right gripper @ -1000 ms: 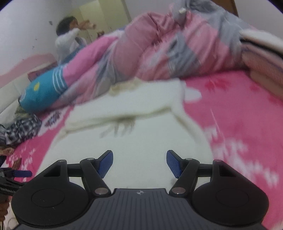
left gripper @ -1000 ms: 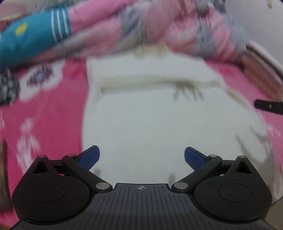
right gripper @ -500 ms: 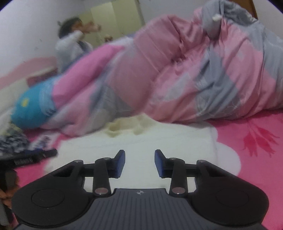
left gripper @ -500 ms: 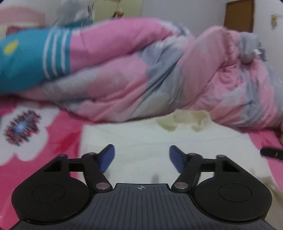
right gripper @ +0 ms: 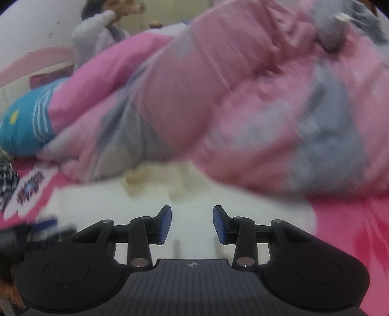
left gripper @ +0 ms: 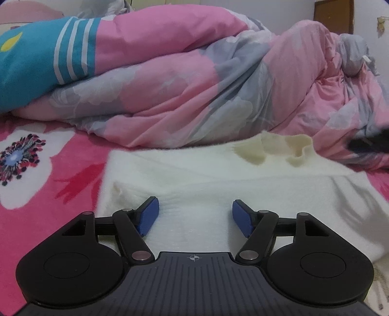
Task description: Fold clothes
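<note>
A fluffy white sweater (left gripper: 218,184) lies partly folded on the pink flowered bedspread (left gripper: 48,184), its cream collar (left gripper: 274,150) toward the rumpled duvet. My left gripper (left gripper: 195,217) hovers low over the near left part of the sweater, open, with nothing between its blue pads. In the blurred right wrist view the same sweater (right gripper: 194,201) lies below my right gripper (right gripper: 192,224), which is open with a narrower gap and holds nothing. The left gripper shows as a dark blur (right gripper: 41,231) at the left edge there.
A bulky pink and grey duvet (left gripper: 206,80) with a teal striped end (left gripper: 36,63) rises right behind the sweater. A person (right gripper: 102,31) sits at the far back. Checked fabric (right gripper: 7,184) lies at the left. A brown door (left gripper: 333,14) stands at the back right.
Both grippers have dropped low and forward toward the collar end of the sweater. The left jaws have widened since half a second ago; the right narrowed earlier and are slightly wider now.
</note>
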